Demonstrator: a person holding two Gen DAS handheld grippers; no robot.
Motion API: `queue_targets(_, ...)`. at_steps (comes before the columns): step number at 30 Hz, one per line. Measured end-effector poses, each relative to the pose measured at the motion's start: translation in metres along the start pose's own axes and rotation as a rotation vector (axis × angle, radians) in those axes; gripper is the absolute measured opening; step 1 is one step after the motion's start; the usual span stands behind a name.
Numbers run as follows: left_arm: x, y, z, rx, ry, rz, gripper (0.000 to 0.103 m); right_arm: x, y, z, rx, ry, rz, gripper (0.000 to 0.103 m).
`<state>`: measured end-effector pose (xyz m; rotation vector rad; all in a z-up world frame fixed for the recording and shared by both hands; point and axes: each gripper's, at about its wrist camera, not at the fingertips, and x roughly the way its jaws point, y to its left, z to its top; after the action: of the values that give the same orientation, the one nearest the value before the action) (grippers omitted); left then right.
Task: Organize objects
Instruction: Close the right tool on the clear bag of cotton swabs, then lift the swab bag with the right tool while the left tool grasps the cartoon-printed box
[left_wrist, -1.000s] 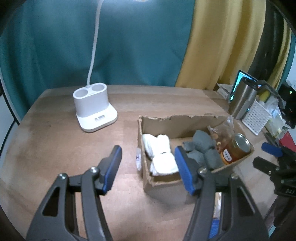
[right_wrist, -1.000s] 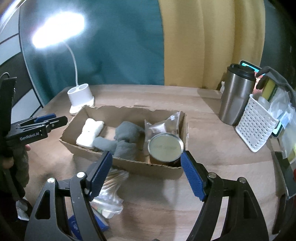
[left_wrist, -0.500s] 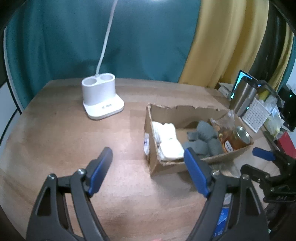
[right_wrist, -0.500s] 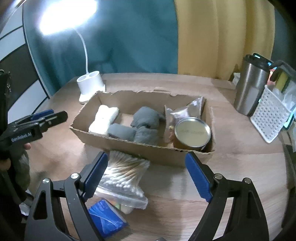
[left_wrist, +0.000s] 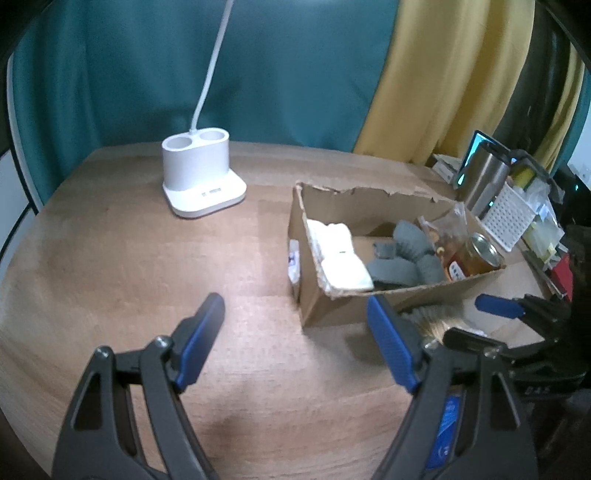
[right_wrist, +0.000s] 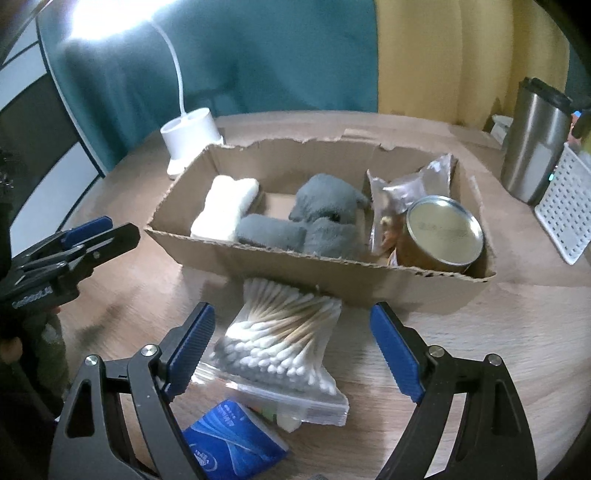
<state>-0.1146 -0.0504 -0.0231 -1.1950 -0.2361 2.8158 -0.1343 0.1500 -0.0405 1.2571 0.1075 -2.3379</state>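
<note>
holding nothing, left gripper (left_wrist: 295, 343) and right gripper (right_wrist: 291, 343) gape wide — one cardboard box (right_wrist: 295, 266), one jar (right_wrist: 439, 236), one cotton-swab bag (right_wrist: 280, 339)

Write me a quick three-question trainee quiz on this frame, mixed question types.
1. True or false: the bag of cotton swabs lies inside the cardboard box.
2. Which sits at the box's right end in the right wrist view? A) white cloth B) jar C) grey cloths
3. Fill in: both the left gripper and the right gripper are ____.

Key: 1 false, it lies on the table in front of the box; 2 B; 3 open.
</note>
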Motion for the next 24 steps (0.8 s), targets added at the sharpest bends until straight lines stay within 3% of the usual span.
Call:
queue_targets(8,0.004,0.003,-0.006,-0.011,0.020,0.008,0.081,0.019,0.003,-0.002,0.001,0.062,0.030,0.086)
queue_targets(16,0.004,-0.002,-0.008,-0.006,0.027,0.013,0.081,0.020,0.008,-0.005,-0.010,0.060,0.063,0.064)
queue_targets(24,0.006,-0.020,-0.009,0.019,0.040,0.008,0.081,-0.006,0.004,-0.009,-0.053,0.011,0.065,0.056)
